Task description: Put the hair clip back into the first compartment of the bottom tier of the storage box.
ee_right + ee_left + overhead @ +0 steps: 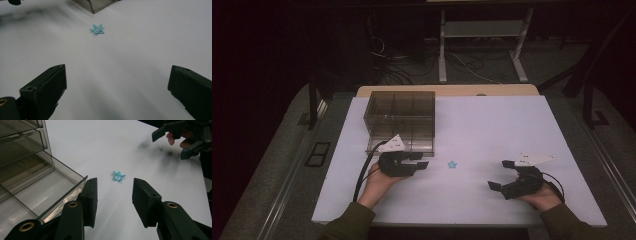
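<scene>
A small light-blue star-shaped piece [452, 164] lies flat on the white table between the two grippers; it also shows ahead in the left gripper view [118, 176] and far ahead in the right gripper view [97, 29]. My left gripper [422, 160] is open just left of the star, beside the pulled-out bottom drawer [47, 192] of a smoky transparent drawer box [400, 119]. My right gripper [499, 175] is open wide, with nothing between its jaws, well to the right of the star. The far right gripper [183, 138] shows in the left gripper view.
The white table top [512, 130] reaches to its front edge by the person's sleeves. Beyond the table, the dark floor holds cables and a grey metal frame [482, 45]. A black bracket [317, 153] lies off the table's left side.
</scene>
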Tool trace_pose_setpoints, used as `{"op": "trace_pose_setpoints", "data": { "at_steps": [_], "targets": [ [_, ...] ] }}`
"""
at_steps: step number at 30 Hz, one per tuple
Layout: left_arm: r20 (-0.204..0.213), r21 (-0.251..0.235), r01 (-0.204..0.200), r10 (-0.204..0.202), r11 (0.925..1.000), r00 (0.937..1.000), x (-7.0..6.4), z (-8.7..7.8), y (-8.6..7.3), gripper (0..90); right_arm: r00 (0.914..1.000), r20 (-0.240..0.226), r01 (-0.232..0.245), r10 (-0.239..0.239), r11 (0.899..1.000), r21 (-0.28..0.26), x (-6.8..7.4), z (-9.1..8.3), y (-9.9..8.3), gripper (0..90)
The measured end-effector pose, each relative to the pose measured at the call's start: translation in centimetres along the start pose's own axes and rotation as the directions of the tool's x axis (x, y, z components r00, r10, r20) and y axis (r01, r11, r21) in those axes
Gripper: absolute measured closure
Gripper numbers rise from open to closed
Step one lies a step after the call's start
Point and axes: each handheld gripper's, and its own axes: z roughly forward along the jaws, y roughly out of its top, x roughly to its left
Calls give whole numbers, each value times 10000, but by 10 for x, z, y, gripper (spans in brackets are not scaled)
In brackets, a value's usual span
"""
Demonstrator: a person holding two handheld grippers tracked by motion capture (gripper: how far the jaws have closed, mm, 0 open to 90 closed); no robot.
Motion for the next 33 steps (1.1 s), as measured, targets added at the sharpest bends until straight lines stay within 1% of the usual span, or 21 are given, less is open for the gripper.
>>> {"op": "trace_pose_setpoints", "data": {
  "at_steps": [1,2,4,9,10,20,24,31,33],
  "targets": [
    [0,0,0,0,10000,10000,0,0,0,546,10000,-4,0,0,10000,-4,0,0,0,14],
    [-32,57,-115,115,9999,9999,0,2,1,546,10000,-12,-2,2,10000,-3,0,0,0,14],
    [-50,54,-136,136,9999,9999,0,3,1,546,10000,-17,-3,3,10000,1,0,0,0,14],
    [33,64,-188,188,9998,9998,-1,5,3,549,10000,-15,8,-8,10000,-5,0,0,0,14],
    [50,147,-281,281,9995,9996,-1,6,4,550,10000,-9,6,-6,10000,-5,0,0,0,14],
    [121,91,-215,214,9997,9997,-1,12,7,566,10000,-6,-19,19,10000,-11,0,0,0,14],
    [166,173,-221,218,9996,9996,-1,14,9,573,10000,-8,-30,30,10000,-13,0,0,0,14],
    [219,149,-188,184,9997,9996,0,20,12,579,10000,-11,-76,76,10000,-8,-1,0,0,14],
    [248,229,-150,144,9996,9996,0,21,13,580,10000,-7,-89,89,10000,-11,-1,0,0,14]
  ]
}}
